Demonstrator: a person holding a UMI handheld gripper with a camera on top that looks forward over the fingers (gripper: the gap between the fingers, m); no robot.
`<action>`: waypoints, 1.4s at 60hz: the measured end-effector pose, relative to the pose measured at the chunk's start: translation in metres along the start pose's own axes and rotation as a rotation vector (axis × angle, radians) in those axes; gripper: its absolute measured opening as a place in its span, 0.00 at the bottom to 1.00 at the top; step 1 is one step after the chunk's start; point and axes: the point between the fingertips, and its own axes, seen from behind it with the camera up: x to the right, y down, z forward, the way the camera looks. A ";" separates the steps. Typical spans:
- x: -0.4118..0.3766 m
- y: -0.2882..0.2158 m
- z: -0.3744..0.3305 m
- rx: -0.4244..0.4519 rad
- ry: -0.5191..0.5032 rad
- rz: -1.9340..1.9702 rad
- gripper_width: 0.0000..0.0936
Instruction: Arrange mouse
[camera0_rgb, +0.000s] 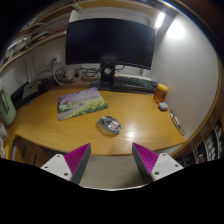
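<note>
Gripper view: gripper (111, 160) wide open, holding nothing.
Mouse (109, 124): on desk (60, 130), just ahead of the fingers.

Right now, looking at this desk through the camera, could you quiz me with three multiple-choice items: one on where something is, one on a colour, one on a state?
1. Where does the mouse lie?
A. on the bare desk, to the right of the mouse pad
B. on top of the keyboard
C. pressed between the gripper's fingers

2. What colour is the cup near the keyboard's right end?
A. blue
B. orange
C. white

3. What state is the monitor in?
A. showing a bright picture
C. lying flat on its face
B. dark

Key: 1 A, the mouse rests on the wooden desk beside the mouse pad, ahead of the open gripper. 2 B, the cup by the keyboard is orange. 3 B, the monitor stands upright with a black screen.
</note>
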 end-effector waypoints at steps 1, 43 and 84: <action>0.000 -0.001 0.002 0.008 0.000 0.000 0.92; 0.012 -0.039 0.156 0.052 -0.001 -0.007 0.92; 0.040 -0.084 0.177 0.020 0.089 0.081 0.37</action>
